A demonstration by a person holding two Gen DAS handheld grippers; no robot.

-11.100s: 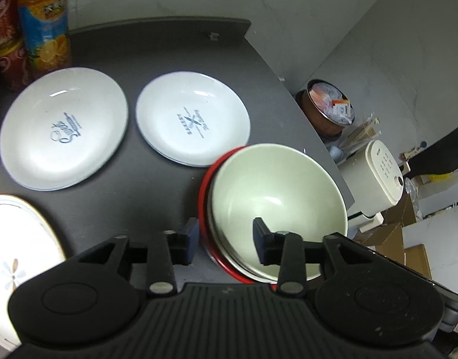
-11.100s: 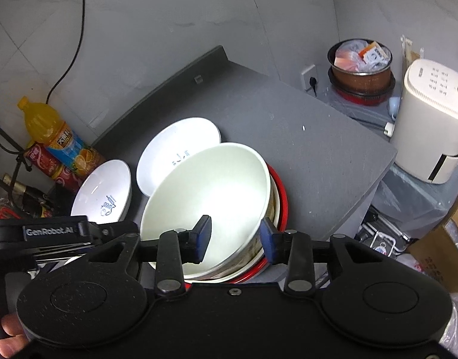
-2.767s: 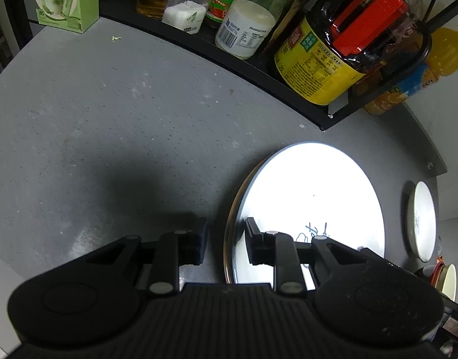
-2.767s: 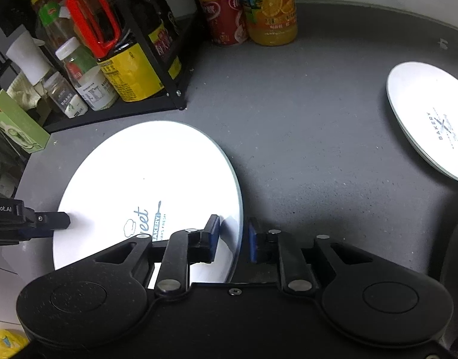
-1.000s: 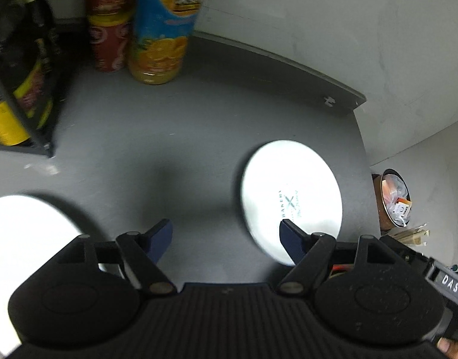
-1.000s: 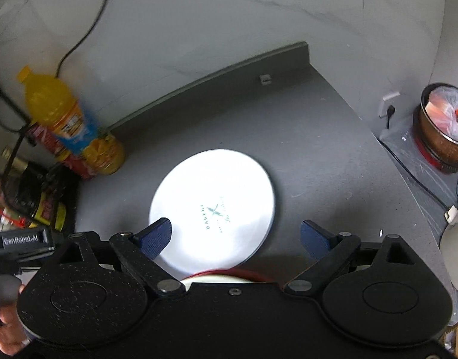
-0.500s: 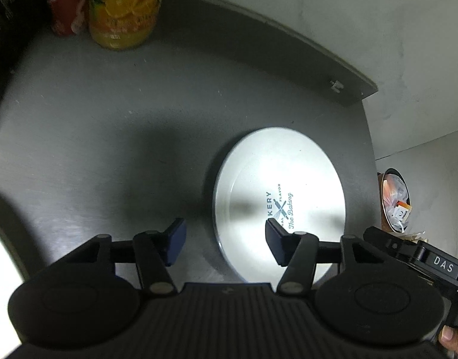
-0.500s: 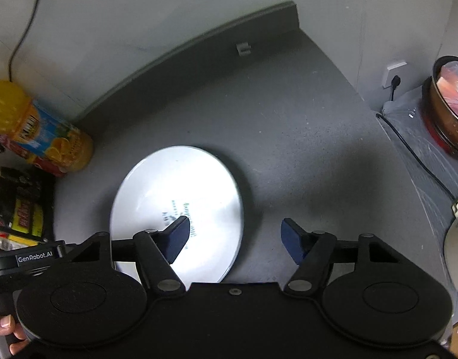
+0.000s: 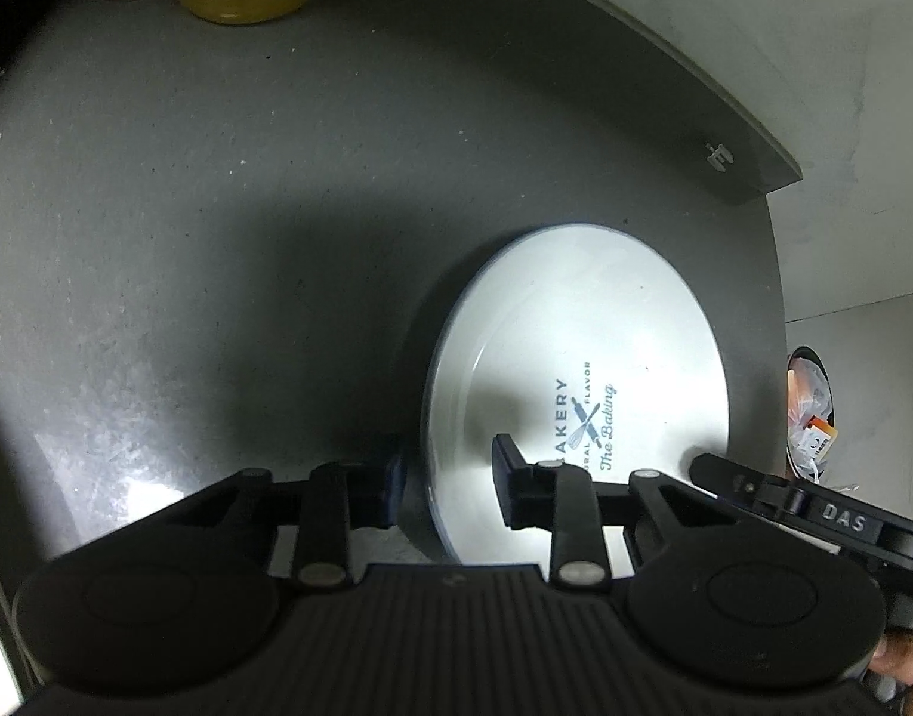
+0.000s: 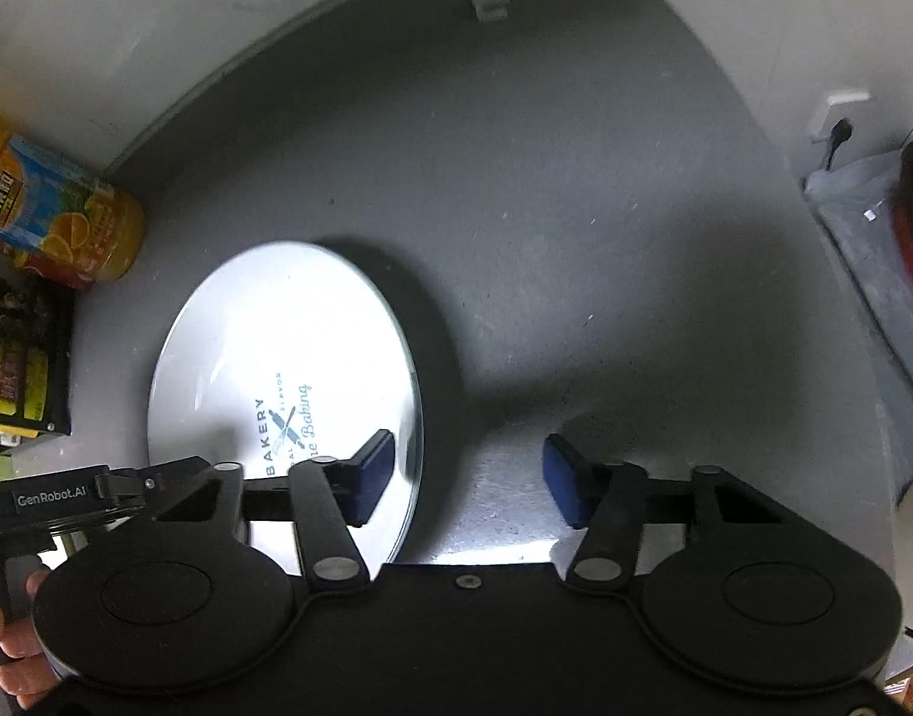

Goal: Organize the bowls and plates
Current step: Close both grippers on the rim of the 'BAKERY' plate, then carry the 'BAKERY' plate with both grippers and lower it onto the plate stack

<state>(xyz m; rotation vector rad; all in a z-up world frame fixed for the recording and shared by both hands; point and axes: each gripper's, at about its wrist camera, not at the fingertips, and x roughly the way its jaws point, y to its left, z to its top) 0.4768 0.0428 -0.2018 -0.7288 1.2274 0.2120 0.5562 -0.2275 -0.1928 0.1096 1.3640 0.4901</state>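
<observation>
So I've got my left claw point(image 9: 447, 486) straddling the near-left rim of the round white ceramic plate with the blue "Bakery" print point(image 9: 582, 382), jaws parted, one finger outside on the dark grey speckled counter point(image 9: 218, 238) and the other over the plate's face. Nothing pinched yet as far as I can tell. My right claw point(image 10: 468, 480) is wide open too, left pad hovering over the plate's near-right edge, right pad out over bare counter. The plate itself lies flat near the back right corner of the counter, by itself, just short of the raised grey lip point(image 9: 665, 89) along the wall.

My guess for this step: grab the rim from both sides and lift, probably to go stack it somewhere. To do it well I'd slide the outer finger low so it gets under the curled edge, then squeeze square to the rim, not at an angle. Glazed ceramic is slick, so a shallow bite could let it pivot out. I'd also close both claws at about the same time so the plate doesn't skate toward the counter edge.

Room stuff: an orange juice bottle point(image 10: 45, 215) with a red can beside it at the back left, a black rack with jars point(image 10: 21, 358) below that, pale marble-looking wall, and a wall socket with a plug point(image 10: 838, 125) off to the right.
</observation>
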